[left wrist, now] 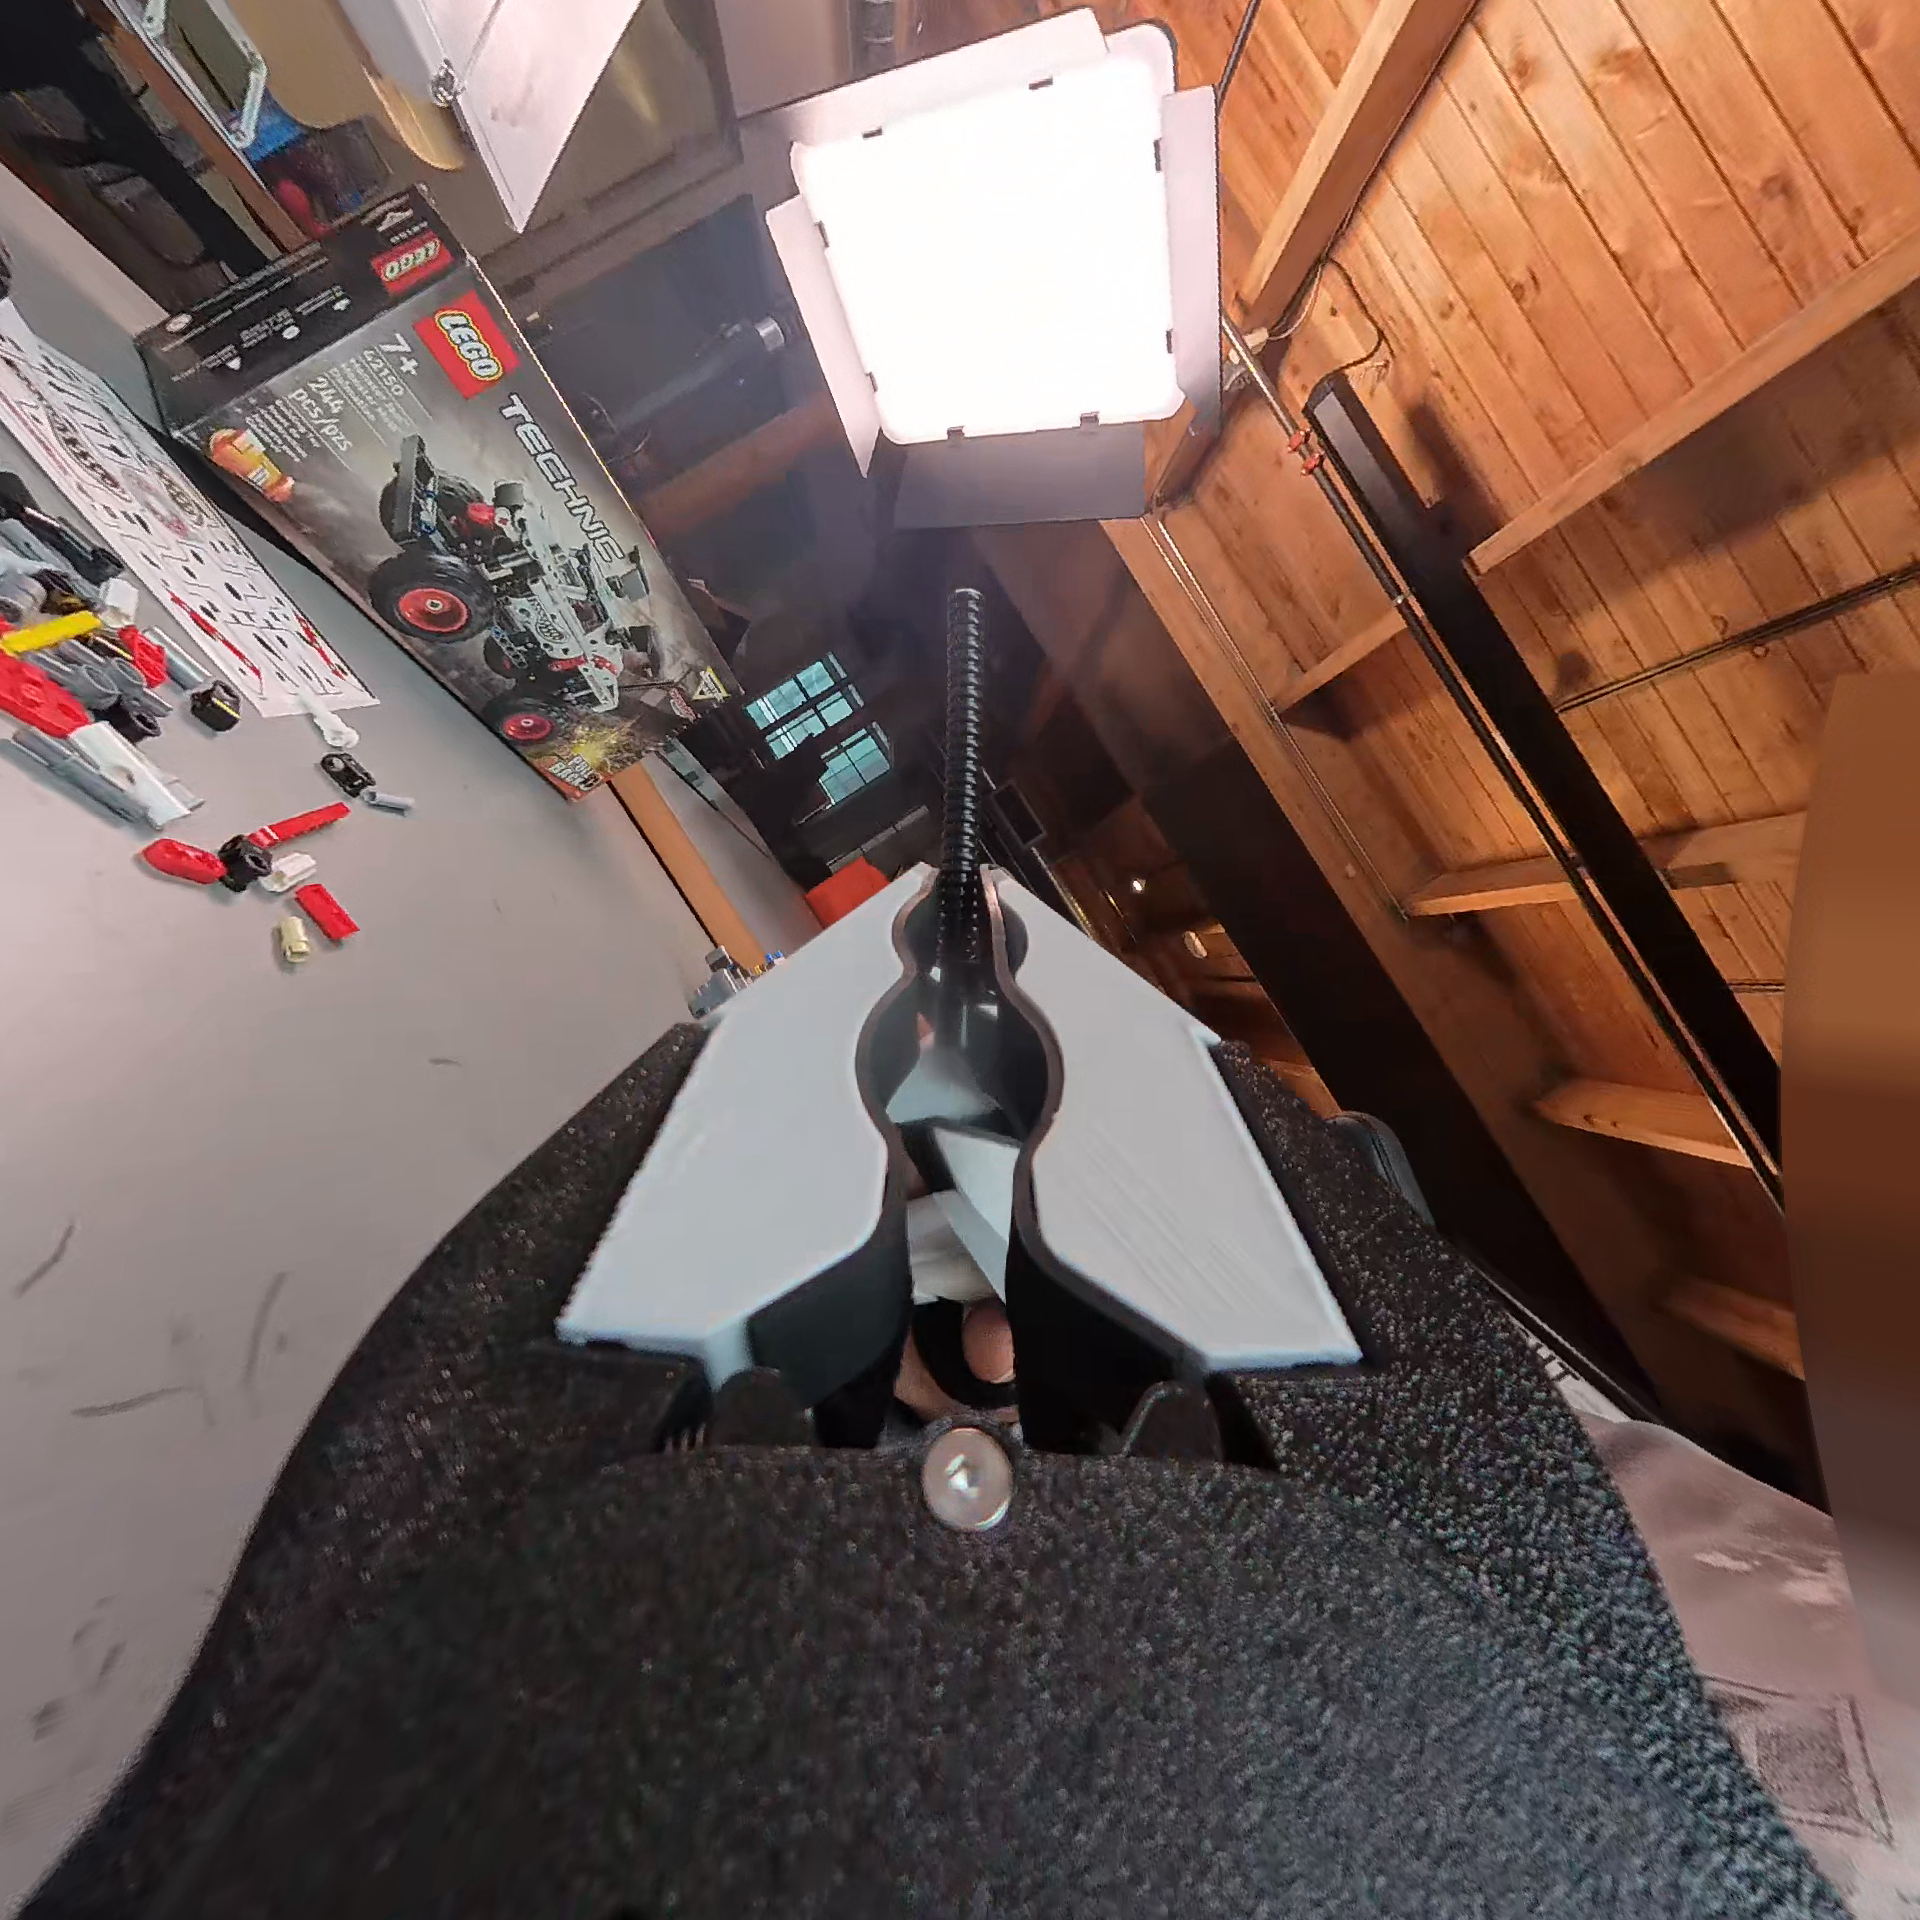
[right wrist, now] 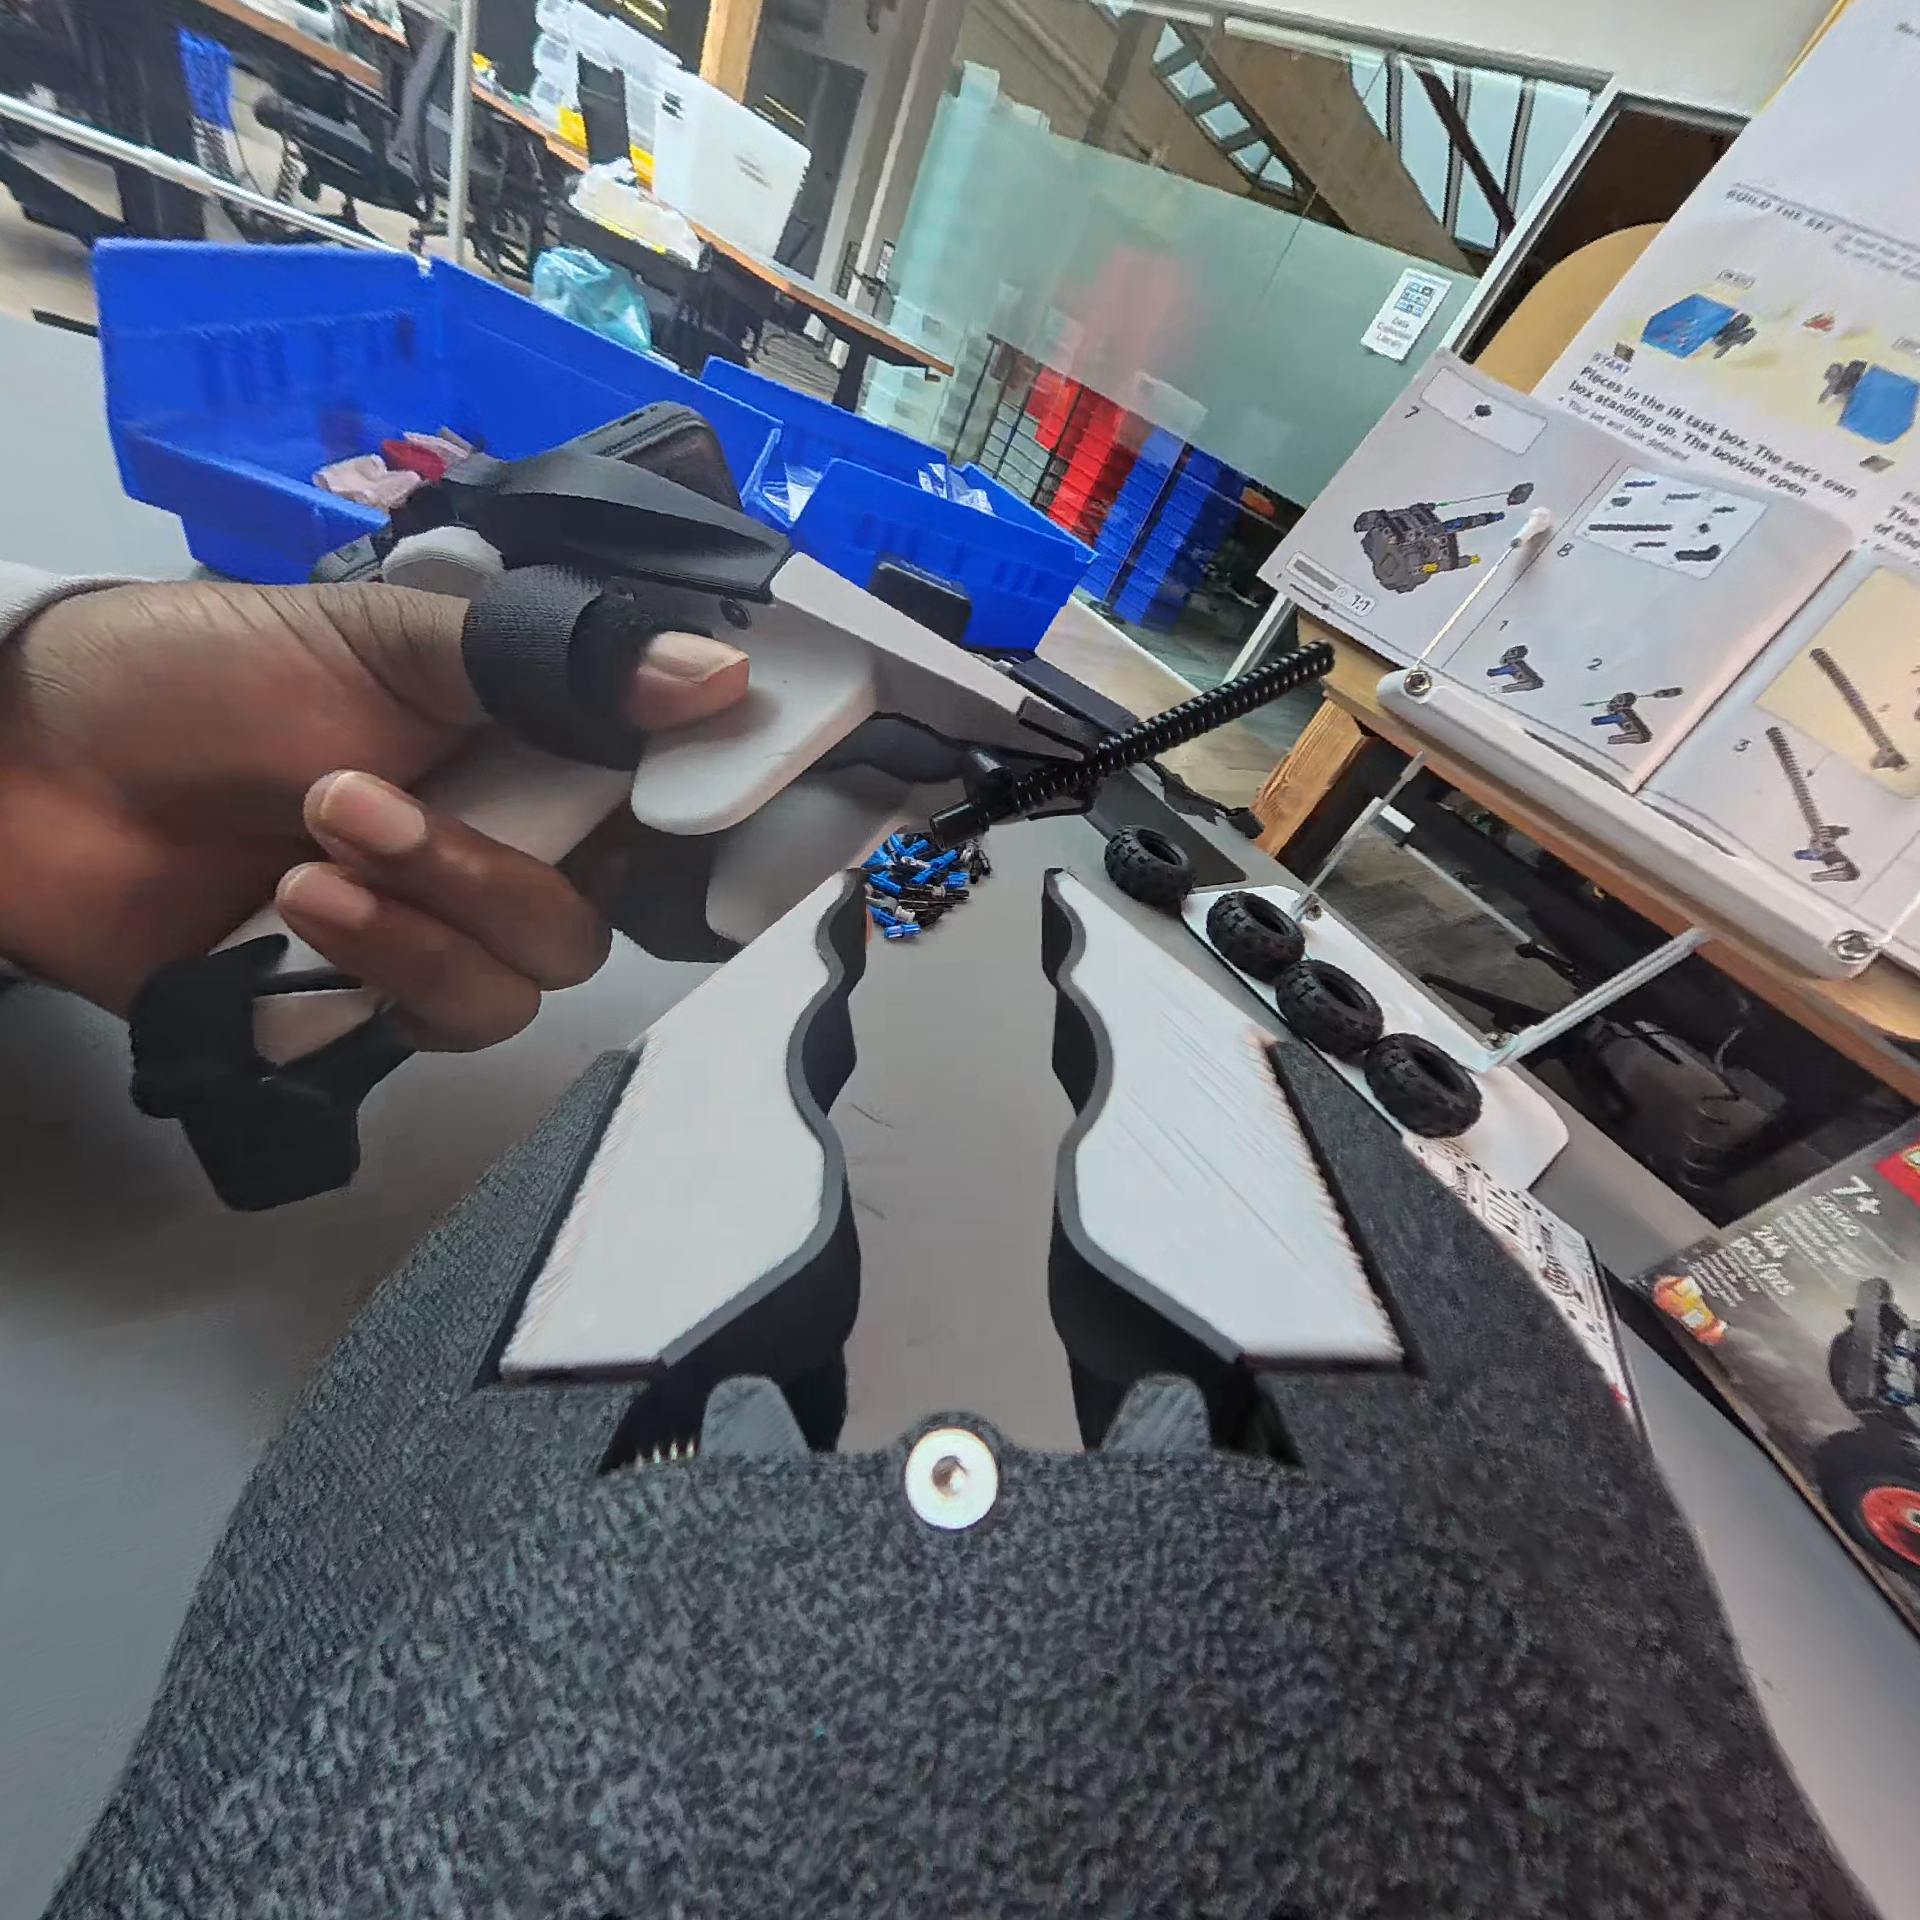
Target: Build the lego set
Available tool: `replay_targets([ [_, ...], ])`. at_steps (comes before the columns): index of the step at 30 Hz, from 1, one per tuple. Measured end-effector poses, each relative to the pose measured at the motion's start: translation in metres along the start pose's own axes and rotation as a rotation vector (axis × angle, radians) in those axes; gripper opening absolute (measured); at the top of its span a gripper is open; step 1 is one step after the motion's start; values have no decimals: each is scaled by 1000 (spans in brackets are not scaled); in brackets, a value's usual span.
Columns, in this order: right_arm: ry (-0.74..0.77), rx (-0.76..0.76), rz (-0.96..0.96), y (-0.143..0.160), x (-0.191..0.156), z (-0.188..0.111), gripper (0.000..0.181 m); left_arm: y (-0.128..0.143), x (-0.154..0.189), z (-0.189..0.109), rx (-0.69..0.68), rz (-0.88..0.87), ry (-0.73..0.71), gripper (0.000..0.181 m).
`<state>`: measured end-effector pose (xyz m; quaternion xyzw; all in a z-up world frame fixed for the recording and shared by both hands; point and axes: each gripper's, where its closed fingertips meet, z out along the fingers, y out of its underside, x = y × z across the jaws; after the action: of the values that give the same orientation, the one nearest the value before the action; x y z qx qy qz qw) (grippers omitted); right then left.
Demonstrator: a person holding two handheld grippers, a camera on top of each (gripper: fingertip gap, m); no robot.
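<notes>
My left gripper [left wrist: 958,894] is shut on a long black ridged rod [left wrist: 961,727] and holds it up in the air, tilted away from the table. The same gripper, held in a hand, shows in the right wrist view with the rod [right wrist: 1164,727] sticking out to the right. My right gripper [right wrist: 956,883] is open and empty, just below the rod's near end. A pile of small blue and black pins [right wrist: 920,883] lies on the table beyond it. Loose red, grey and black pieces [left wrist: 125,686] lie at the left of the left wrist view.
The set's box [left wrist: 447,499] stands on the grey table [left wrist: 312,1143] beside a sticker sheet [left wrist: 177,551]. Several black tyres [right wrist: 1330,1003] sit in a row. An open instruction booklet [right wrist: 1621,582] rests on a stand. Blue bins [right wrist: 436,416] stand behind. A bright lamp [left wrist: 997,270] hangs above. My two grippers' fingertips are within a few centimetres of each other.
</notes>
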<state>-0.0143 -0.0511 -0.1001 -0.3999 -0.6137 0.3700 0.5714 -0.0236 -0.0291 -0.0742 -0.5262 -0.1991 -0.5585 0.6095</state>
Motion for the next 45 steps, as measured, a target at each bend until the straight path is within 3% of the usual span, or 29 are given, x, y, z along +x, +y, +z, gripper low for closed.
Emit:
replay_targets([
  [4, 54, 23, -47, -4, 7, -2, 17, -2, -5, -1, 36, -36, -13, 6],
  [7, 50, 4, -54, -2, 5, 0, 31, -2, -7, -3, 51, -69, -10, 6],
  [11, 80, -12, -49, -2, 7, 6, 36, 1, -7, -1, 55, -85, -3, 6],
  [17, 84, -10, -55, -2, 8, 6, 13, 0, -4, -1, 60, -61, 6, 5],
  [20, 28, 42, -1, -6, 14, -2, 8, 1, -6, -5, 27, -69, 10, 8],
  [22, 20, 56, 10, -7, 23, -7, 7, 4, -5, -6, 0, -56, 14, 0],
  [26, -12, 143, -155, -19, 26, -24, 7, 6, 8, -6, -76, 50, 68, 8],
  [28, -25, 172, -179, -22, 25, -32, 7, 6, 11, -8, -130, 146, 60, 21],
  [30, -84, 205, -67, -28, 21, -37, 6, 3, 17, -11, -173, 270, 59, 27],
  [32, -194, 248, 177, -35, 17, -40, 7, 3, 25, -12, -217, 355, 76, 32],
  [35, -453, 309, 688, -48, 13, -44, 7, 12, 39, -9, -262, 305, 168, 39],
  [38, -588, 370, 1073, -51, 26, -46, 6, 21, 49, -8, -269, 273, 233, 36],
  [45, -699, 303, 1263, -40, 17, -40, 6, 27, 40, -3, -294, 316, 177, 32],
])
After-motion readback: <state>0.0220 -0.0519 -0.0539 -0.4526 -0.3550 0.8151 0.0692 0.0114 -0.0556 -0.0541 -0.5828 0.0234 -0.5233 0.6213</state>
